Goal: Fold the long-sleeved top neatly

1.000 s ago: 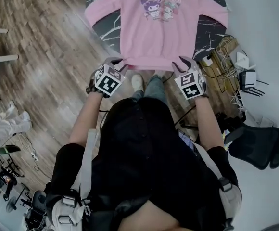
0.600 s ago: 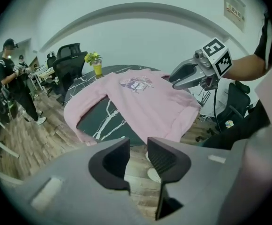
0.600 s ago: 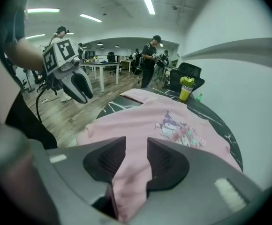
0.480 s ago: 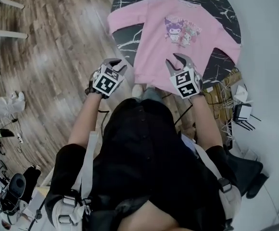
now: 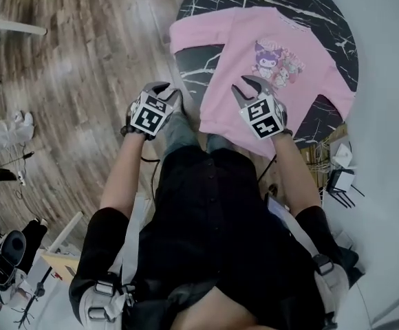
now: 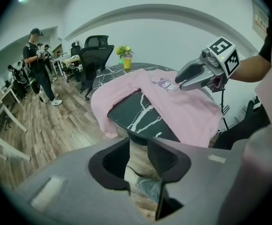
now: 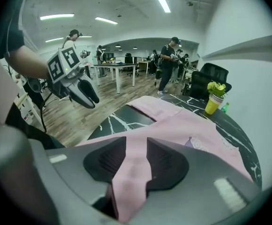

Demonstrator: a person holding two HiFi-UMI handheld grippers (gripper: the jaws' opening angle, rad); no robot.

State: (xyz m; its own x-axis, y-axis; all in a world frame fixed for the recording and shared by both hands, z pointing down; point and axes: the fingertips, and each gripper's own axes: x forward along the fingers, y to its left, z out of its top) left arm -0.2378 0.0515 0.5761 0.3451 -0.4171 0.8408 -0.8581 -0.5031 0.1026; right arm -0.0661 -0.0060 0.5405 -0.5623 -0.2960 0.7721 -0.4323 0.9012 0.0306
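A pink long-sleeved top [image 5: 254,36] with a cartoon print lies spread flat on the round black marble table [image 5: 198,74]. Its left sleeve hangs over the table edge [image 6: 103,116]. My right gripper [image 5: 244,88] hovers over the top's lower part near the hem. Its jaws stand slightly apart, and only the top lying below shows in the gap [image 7: 137,142]. My left gripper [image 5: 165,91] is off the table's left side, above the person's leg and the wooden floor. It is slightly open with nothing in it [image 6: 138,142]. Each gripper also shows in the other's view: the right gripper [image 6: 179,80] and the left gripper [image 7: 86,95].
A yellow cup with a plant [image 6: 126,60] stands at the table's far edge. Black office chairs [image 6: 96,50] are behind the table. People stand in the room [image 7: 169,64]. Cables and small devices [image 5: 333,167] lie on the floor right of the table.
The person has stepped left around the table, so the top now lies slanted in view. My left gripper has left the hem and is off the table; the right one has moved over the top.
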